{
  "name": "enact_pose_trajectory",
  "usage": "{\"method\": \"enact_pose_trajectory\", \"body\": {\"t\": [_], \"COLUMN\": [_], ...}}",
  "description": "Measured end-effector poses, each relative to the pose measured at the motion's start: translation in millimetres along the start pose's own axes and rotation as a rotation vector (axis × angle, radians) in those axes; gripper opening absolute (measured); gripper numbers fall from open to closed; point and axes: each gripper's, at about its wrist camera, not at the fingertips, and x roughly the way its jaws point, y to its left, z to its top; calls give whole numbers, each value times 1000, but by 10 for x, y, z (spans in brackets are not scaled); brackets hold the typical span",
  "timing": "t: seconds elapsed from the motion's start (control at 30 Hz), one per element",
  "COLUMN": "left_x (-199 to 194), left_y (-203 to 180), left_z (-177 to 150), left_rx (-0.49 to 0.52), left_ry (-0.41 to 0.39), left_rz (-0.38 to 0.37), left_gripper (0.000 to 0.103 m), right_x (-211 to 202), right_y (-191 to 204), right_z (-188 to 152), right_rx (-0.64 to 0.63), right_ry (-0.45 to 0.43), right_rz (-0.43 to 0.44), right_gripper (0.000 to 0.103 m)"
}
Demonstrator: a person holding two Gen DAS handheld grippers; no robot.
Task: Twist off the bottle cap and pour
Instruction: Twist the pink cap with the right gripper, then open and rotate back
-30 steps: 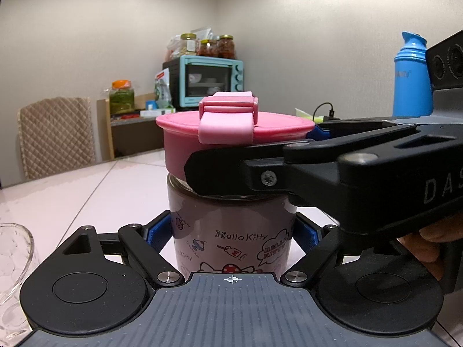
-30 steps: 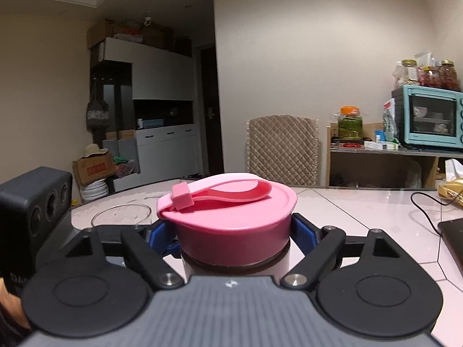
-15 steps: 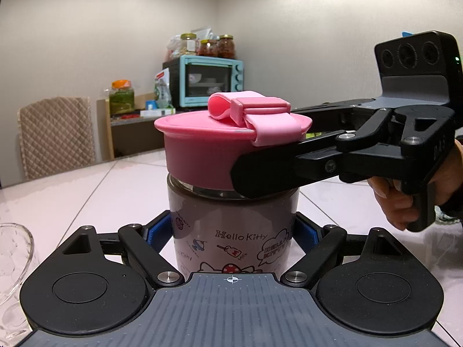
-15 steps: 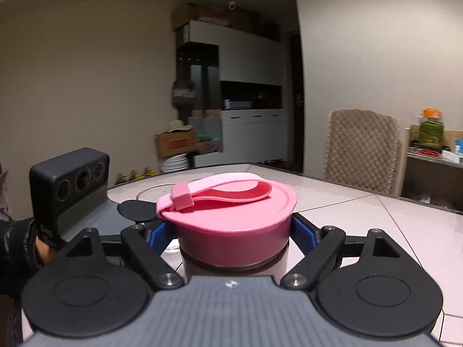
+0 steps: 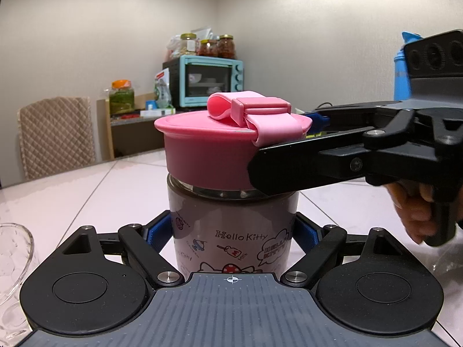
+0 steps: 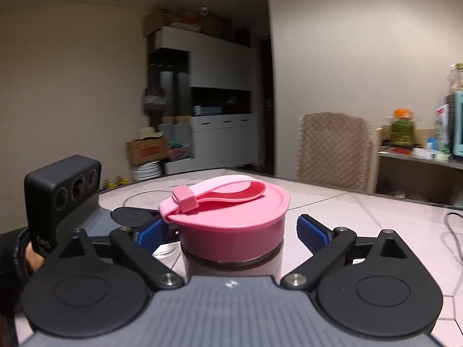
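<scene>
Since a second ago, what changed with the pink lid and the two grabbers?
The right gripper let go of the pink lid: its fingers are opening and stand clear of the lid's sides. Before that it twisted the lid, so the strap swung round. The left gripper stayed shut on the Hello Kitty bottle, which has not moved; the lid is still on.
</scene>
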Motion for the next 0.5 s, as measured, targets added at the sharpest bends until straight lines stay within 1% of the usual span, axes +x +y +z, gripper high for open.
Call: {"method": "enact_pose_trajectory", "body": {"t": [0.03, 0.1, 0.3, 0.5], "left_x": [0, 0, 1, 1], "left_y": [-1, -2, -1, -2], "left_z": [0, 1, 4, 5], "left_rx": [0, 0, 0, 0], "left_ry": [0, 0, 0, 0], "left_rz": [0, 0, 0, 0], "left_gripper": [90, 90, 90, 90], "right_x": [-12, -18, 22, 84], "right_y": [36, 98, 201, 232], "right_z": [-6, -20, -55, -92], "right_rx": [3, 14, 31, 43], "right_ry": [-5, -15, -29, -29], "right_rz": [-20, -55, -127, -144], "right_gripper": [99, 99, 99, 99]}}
